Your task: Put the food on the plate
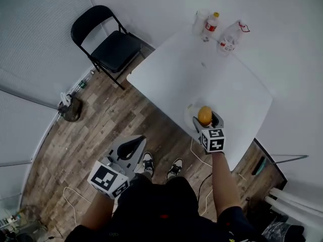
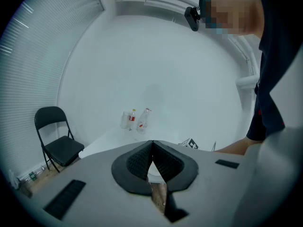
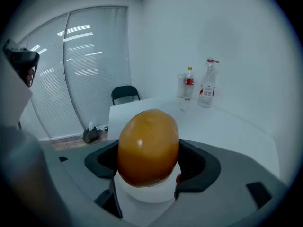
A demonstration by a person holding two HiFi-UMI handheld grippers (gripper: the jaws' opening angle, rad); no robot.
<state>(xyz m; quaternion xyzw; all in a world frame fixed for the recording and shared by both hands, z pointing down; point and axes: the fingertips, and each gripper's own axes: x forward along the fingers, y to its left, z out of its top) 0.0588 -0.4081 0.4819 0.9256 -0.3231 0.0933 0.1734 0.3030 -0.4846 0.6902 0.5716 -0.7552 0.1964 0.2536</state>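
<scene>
Gripping a round, glossy orange-yellow fruit (image 3: 148, 145) between their dark padded jaws, the right tongs (image 1: 207, 122) hover at the near edge of the white rectangular tabletop (image 1: 202, 74). The jaws press on the fruit's two sides, opened only as wide as the fruit itself. Directly under it lies a small round white plate (image 1: 189, 116), whose rim shows below the fruit in the right gripper view. Whether the fruit touches the plate or hangs just above it cannot be told.

The left tongs (image 1: 130, 146) hang low and to the left, well apart from the tabletop, over the brown wood-plank floor (image 1: 101, 125). Their jaws meet at the tips with nothing between them; only a narrow slit behind the tips shows a strip of the floor.

At the far corner of the tabletop stands a group of three things: a small clear plastic bottle with a red cap and label (image 1: 211, 25), a larger clear plastic bottle with a red label (image 1: 229, 38) just to its right, and a pale cup-like container (image 1: 200, 20) just to its left. A black folding chair (image 1: 113, 44) stands on the floor beyond the tabletop's left corner, and a dark bag (image 1: 70, 109) sits by the wall farther left.
</scene>
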